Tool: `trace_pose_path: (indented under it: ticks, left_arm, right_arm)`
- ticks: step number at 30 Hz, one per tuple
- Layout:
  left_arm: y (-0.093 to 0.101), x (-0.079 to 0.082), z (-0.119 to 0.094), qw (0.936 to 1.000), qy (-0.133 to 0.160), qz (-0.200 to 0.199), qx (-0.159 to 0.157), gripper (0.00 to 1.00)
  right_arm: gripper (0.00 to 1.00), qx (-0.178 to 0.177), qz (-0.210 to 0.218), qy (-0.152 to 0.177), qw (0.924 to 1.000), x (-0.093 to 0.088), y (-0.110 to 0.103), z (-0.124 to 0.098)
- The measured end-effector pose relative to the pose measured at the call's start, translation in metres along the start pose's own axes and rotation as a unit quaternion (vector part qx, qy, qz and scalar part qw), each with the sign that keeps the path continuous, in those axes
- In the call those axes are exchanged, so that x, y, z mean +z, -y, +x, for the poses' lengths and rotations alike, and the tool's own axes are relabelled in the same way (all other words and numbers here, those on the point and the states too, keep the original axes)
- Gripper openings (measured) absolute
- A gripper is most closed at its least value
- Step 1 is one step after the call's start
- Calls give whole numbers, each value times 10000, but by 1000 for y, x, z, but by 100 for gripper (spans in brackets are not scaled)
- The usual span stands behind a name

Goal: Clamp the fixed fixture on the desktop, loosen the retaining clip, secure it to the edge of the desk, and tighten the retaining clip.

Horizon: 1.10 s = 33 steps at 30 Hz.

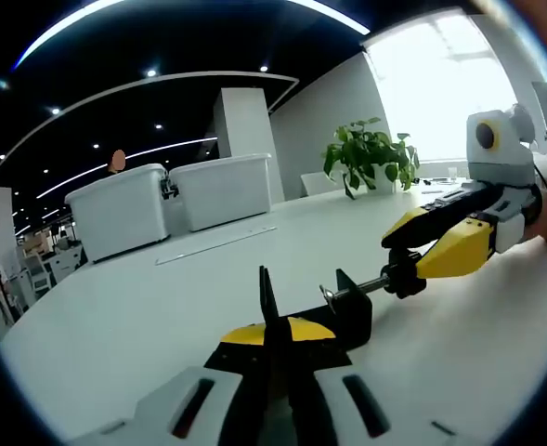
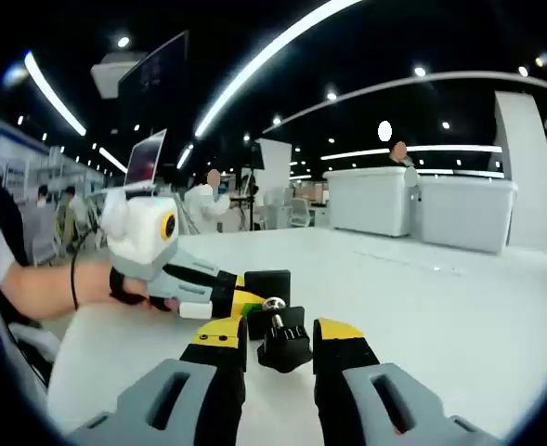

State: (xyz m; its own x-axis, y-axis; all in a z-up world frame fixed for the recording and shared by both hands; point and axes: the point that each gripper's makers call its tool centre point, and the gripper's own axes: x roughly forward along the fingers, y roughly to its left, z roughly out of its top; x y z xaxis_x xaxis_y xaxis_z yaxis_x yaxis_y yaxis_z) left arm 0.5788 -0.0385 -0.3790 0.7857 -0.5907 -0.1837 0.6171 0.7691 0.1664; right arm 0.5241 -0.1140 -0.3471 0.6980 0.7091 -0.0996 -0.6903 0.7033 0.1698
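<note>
The small black C-shaped metal clamp fixture [image 1: 333,311] sits on the white tabletop [image 1: 162,307], well in from its edge. The left tongs [image 1: 278,348] pinch its frame; the right tongs [image 2: 280,346] close on its screw knob [image 2: 285,346]. Risk — the knob slips, or the frame twists free. Two white lidded bins [image 1: 171,200] and a potted green plant [image 1: 371,153] stand well clear.

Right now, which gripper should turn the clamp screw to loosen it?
Right, probably. The right gripper already has its jaws at the screw knob, in line with the screw. The left gripper is closed on the clamp body, steadying it.
</note>
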Motion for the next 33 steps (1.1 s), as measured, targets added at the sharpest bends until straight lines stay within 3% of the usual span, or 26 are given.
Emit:
trace_pose_path:
  ticks: [2,3,5,6,16,20,22,25,26,28,31,32,33]
  left_arm:
    - [2,0,-2,10000,1,3,3,5]
    - [5,1,-3,10000,3,8,5,5]
    - [11,1,-7,10000,-1,8,1,5]
    - [12,1,-7,10000,-3,6,-2,5]
    - [11,1,-6,10000,-1,14,-8,5]
    - [12,2,-6,10000,-2,19,8,5]
    - [12,2,-6,10000,-2,19,10,5]
    - [12,2,-5,10000,-4,19,13,5]
    - [12,2,-5,10000,-3,22,12,5]
    - [12,2,-5,10000,-3,19,9,5]
    - [12,2,-5,10000,-4,24,15,5]
    - [12,2,-5,10000,-3,25,16,5]
    - [12,2,-5,10000,-4,27,18,5]
  right_arm:
    - [26,-134,815,112,9965,-2,11,-3]
    - [25,-142,1020,110,9946,-3,14,-3]
    - [22,69,1715,-26,9852,-11,11,-3]
    - [22,154,1856,-54,9825,-13,8,-2]
    - [21,80,1446,-37,9894,-12,4,-1]
    - [21,21,730,-81,9973,-12,2,1]
    - [21,-45,103,-140,9998,-13,-1,2]
    - [20,-151,-962,-209,9950,-12,-5,3]
    - [20,-171,-1307,-233,9910,-11,-7,3]
    - [20,-217,-2218,-256,9745,-10,-10,5]
    - [20,-307,-3530,-316,9346,-11,-16,7]
    - [20,-324,-3573,-327,9329,-12,-16,8]
    - [20,-321,-3449,-315,9376,-13,-16,8]
